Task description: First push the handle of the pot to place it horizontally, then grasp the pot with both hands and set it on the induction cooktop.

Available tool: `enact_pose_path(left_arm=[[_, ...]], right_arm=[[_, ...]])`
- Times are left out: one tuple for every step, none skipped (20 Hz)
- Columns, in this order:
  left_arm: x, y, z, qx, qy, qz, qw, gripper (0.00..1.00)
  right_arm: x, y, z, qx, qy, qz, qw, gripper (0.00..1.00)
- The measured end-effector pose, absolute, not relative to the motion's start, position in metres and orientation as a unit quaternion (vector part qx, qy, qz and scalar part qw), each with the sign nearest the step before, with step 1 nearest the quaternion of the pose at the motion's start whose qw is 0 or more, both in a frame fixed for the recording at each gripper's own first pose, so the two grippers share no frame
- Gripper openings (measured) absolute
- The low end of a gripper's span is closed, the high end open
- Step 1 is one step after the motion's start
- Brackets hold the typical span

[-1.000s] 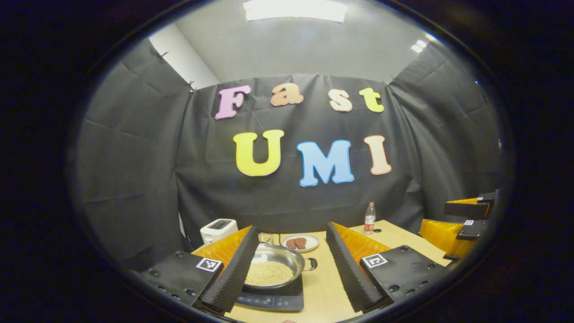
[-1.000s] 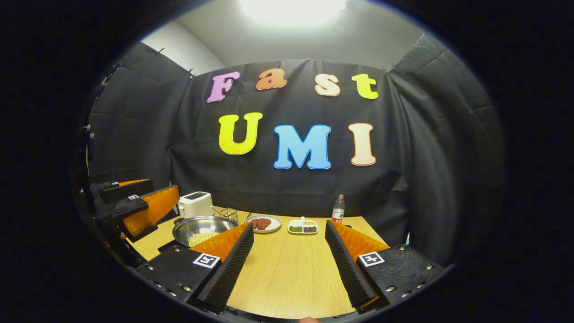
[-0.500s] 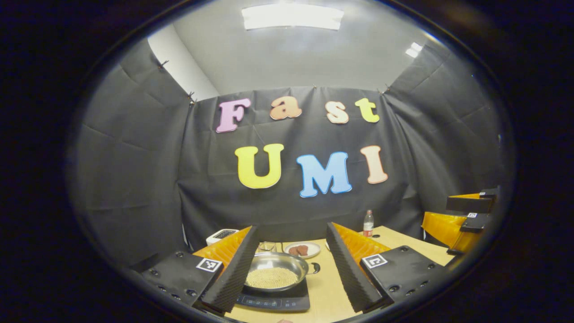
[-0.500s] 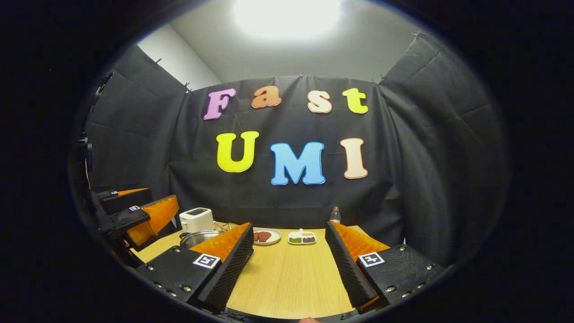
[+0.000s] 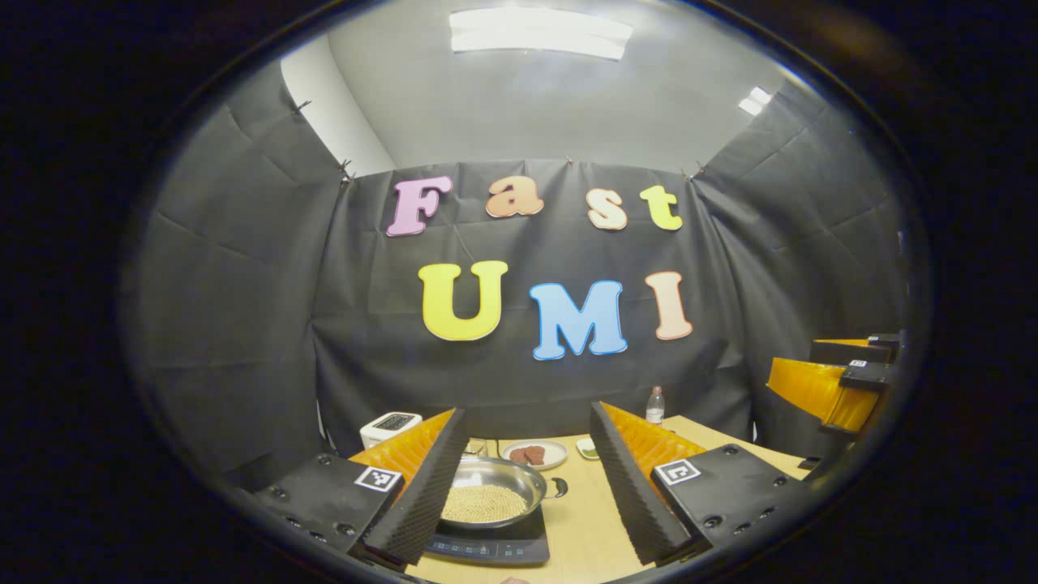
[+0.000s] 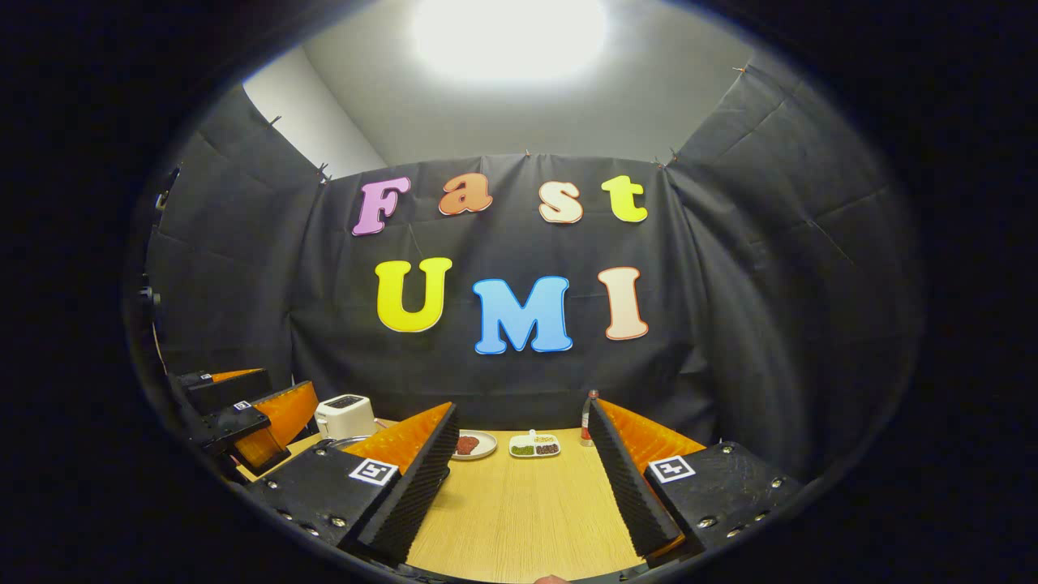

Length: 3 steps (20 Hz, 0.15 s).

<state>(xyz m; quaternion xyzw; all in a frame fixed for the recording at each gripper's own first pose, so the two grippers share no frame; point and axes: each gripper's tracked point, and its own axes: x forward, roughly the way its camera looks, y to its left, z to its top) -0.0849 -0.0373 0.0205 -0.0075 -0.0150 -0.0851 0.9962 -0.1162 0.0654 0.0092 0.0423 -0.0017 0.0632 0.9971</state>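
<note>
A black-cloth booth under a ceiling light encloses a light wooden table [image 6: 519, 519]. In the left gripper view, a white toaster [image 5: 390, 426] stands at the tabletop's far left edge. Next, the pot [image 5: 495, 501], holding pale yellow grains, sits on the induction cooktop [image 5: 496, 545] near the front edge, its small dark handle [image 5: 560, 487] pointing right. Behind it lies a plate [image 5: 536, 455] with brown pieces, then a small dish [image 5: 587, 447] and a bottle [image 5: 654, 406] toward the far right corner. The left gripper [image 5: 525, 478] hangs above the near edge, its fingers spread wide with nothing between them, framing the pot without touching it. In the right gripper view, the right gripper [image 6: 523, 474] is likewise spread wide over bare tabletop, holding nothing, well apart from the pot.
</note>
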Motion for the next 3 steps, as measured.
enact_pose_path(left_arm=[[-0.0843,-0.0347,0.0214,-0.009,-0.015,-0.084,0.996,1.00],[-0.0828,-0.0328,0.0219,-0.011,-0.016,-0.083,0.996,0.98],[-0.0815,-0.0314,0.0226,-0.014,-0.018,-0.084,0.996,0.98]], right_arm=[[-0.1157,0.0657,0.0100,0.045,-0.004,0.061,0.997,0.97],[-0.1146,0.0666,0.0107,0.046,-0.005,0.059,0.997,0.97],[-0.1135,0.0661,0.0110,0.044,-0.006,0.057,0.997,0.96]])
